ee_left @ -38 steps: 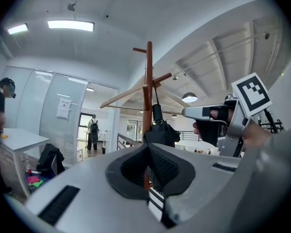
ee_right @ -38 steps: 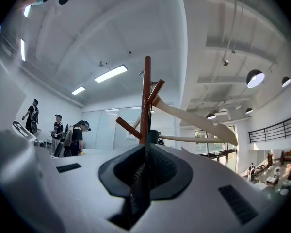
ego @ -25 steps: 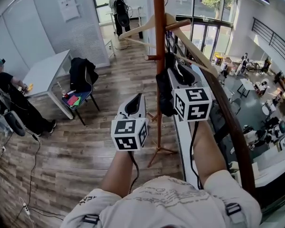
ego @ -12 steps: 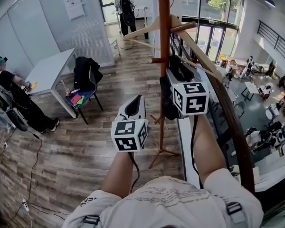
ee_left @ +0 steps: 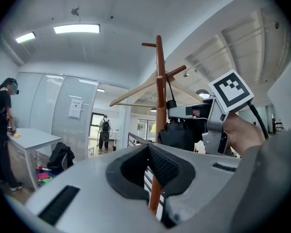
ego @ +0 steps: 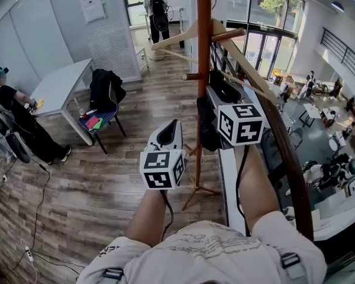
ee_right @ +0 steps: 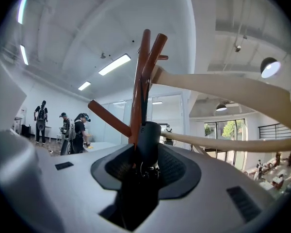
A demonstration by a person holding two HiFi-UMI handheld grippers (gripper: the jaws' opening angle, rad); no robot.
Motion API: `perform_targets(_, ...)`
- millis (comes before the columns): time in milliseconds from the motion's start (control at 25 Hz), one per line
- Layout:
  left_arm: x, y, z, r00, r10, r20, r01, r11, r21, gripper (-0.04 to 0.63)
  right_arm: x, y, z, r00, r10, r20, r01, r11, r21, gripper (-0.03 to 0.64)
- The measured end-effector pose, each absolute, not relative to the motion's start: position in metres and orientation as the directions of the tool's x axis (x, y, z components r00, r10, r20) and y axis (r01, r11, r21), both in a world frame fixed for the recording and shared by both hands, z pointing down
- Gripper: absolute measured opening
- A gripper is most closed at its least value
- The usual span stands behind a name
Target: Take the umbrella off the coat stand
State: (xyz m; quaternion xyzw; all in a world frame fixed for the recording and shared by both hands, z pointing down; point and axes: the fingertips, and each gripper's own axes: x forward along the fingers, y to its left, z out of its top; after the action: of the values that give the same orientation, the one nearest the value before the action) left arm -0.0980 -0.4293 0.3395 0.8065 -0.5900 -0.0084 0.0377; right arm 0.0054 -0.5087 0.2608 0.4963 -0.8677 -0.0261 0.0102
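The umbrella (ego: 207, 126) hung on the coat stand (ego: 203, 40), its handle between the jaws of your right tool (ee_right: 148, 154), which had just been closing from wide (not yet pinching, I judged), so the lift remained. Your left tool (ee_left: 148, 152) hovered closed, empty.

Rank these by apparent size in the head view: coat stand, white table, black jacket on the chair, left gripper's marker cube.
1. coat stand
2. white table
3. black jacket and marker cube on the left gripper: about alike; the cube is simply nearer.
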Motion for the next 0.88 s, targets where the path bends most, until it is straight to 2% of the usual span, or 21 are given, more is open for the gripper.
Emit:
perform_targets(560, -0.096, -0.429, 0.341, 0.304, -0.952, 0.038, -0.951, -0.301, 0.067, 0.005, 0.023, -0.481, 0.217, -0.465, -0.869, -0.168, -0.885, 0.464, 0.043, 0.141)
perform_targets(880, -0.085, -0.429, 0.338, 0.332, -0.943, 0.032, -0.942, -0.329, 0.070, 0.005, 0.042, -0.465, 0.185, -0.448, -0.867, -0.216, -0.892, 0.451, 0.039, 0.141)
